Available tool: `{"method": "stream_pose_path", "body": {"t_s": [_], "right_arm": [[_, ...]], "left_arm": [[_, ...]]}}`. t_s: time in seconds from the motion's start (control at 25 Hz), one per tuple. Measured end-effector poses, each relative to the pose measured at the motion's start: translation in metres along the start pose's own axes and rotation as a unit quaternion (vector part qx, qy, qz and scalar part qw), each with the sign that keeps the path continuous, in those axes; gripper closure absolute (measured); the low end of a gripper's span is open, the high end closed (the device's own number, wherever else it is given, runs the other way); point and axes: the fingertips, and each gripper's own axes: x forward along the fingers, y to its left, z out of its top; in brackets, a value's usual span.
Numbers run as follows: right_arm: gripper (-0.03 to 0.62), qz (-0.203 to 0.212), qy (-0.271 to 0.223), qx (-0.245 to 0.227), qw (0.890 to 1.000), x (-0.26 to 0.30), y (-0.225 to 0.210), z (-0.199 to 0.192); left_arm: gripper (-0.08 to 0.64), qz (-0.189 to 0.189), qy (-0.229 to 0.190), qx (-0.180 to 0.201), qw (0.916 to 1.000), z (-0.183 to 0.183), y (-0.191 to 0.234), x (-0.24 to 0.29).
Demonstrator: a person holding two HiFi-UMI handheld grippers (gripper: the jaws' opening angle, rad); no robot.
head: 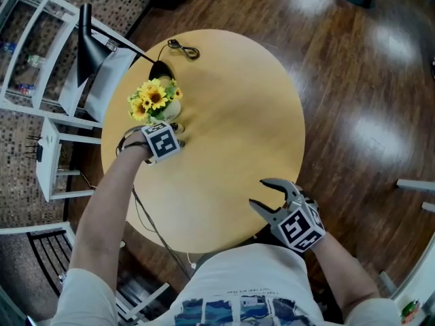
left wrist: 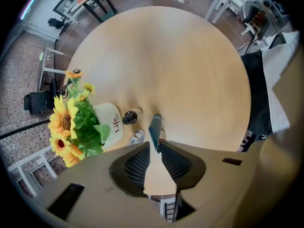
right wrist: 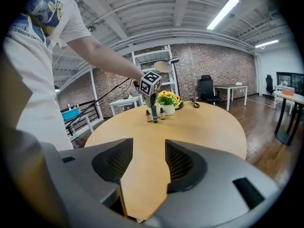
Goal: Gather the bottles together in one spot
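The left gripper (left wrist: 156,146) stood over the blue bottle (left wrist: 155,126), jaws slightly apart, the bottle upright between their tips, just beside a brown bottle (left wrist: 132,116) and the flower pot (left wrist: 108,122). The right gripper (head: 262,194) hung spread and empty at the table's (head: 231,114) near edge.

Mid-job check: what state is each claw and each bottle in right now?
Left claw: slightly apart, with the blue bottle's top between its jaws.
Right claw: open, empty.
Blue bottle: standing upright.
Small bottle: upright, capped.
Other small bottle: upright, capped.
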Motion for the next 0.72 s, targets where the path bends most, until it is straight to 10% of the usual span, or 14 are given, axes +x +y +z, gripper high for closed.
{"method": "stream_pose_path", "body": {"t_s": [0.52,0.72], "right_arm": [[0.356,0.037,0.003,-0.039,0.999,0.022,0.010,0.018],[0.356,0.027,-0.002,-0.053,0.998,0.031,0.024,0.035]], "left_arm": [[0.442,0.053,-0.074,-0.075,0.9930,-0.040,-0.012,-0.062],[0.442,0.104,-0.212,-0.210,0.9489,-0.062,-0.035,-0.102]]}}
